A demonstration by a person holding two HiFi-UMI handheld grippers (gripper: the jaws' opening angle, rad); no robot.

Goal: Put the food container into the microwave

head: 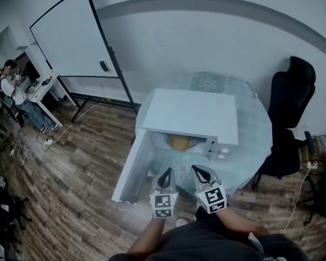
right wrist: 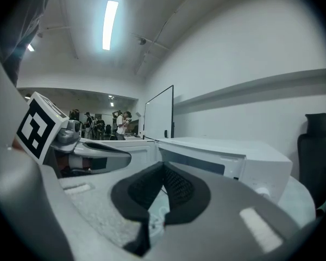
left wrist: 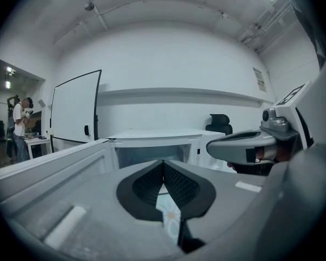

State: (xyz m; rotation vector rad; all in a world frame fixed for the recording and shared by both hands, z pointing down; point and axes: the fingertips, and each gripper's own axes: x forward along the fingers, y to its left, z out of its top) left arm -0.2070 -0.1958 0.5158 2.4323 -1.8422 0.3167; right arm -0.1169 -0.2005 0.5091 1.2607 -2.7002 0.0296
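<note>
- Food container, head view: seen inside the open microwave on the round table; door stood wide open at the left.
- Left tongs and right tongs held side by side just in front of the cavity, apart from the container.
- Left gripper view: left tongs closed tip to tip, nothing gripped; microwave straight ahead.
- Right gripper view: right tongs likewise pressed together, empty; whiteboard noted beyond the microwave.

Dim bluish cast, ceiling strip light glaring, fisheye edges dark, curved
</note>
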